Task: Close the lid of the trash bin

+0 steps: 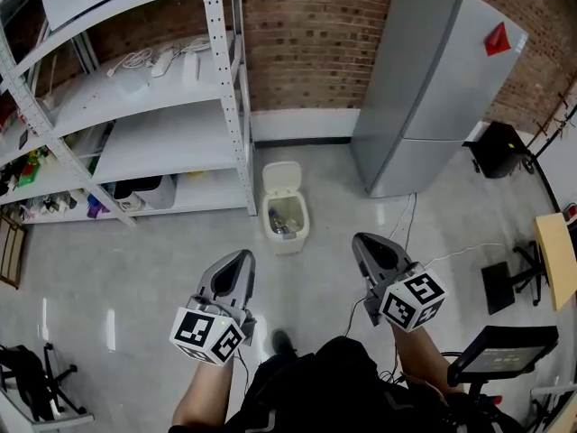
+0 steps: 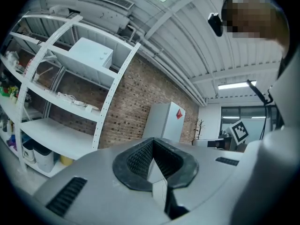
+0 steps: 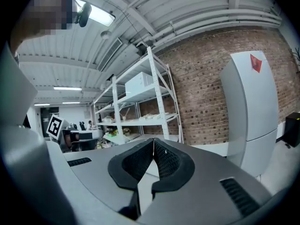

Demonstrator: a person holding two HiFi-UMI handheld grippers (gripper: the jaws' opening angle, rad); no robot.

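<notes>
At the scene's left stands a white shelving rack [image 1: 135, 124], its near post just left of the bin. The left tool [image 1: 240, 258] is held low over the floor, its jaws pressed together with nothing between them, tips pointing toward the far wall. Ahead of it and a little to its right sits the trash bin [image 1: 304, 219] on the floor, well apart from both tools. Its lid [image 1: 281, 177] is open and stands up off the far edge, toward the brick wall [image 1: 306, 34]. The bin's long axis runs near to far, so the lid would have to swing toward the near side to close. How far back the lid leans is hard to judge from this steep angle. The right tool [image 1: 365, 240] is also empty, jaws together, and the bin lies ahead and to its left. The left tool looks somewhat nearer the bin. A grey refrigerator [image 1: 433, 88] stands at far right.
</notes>
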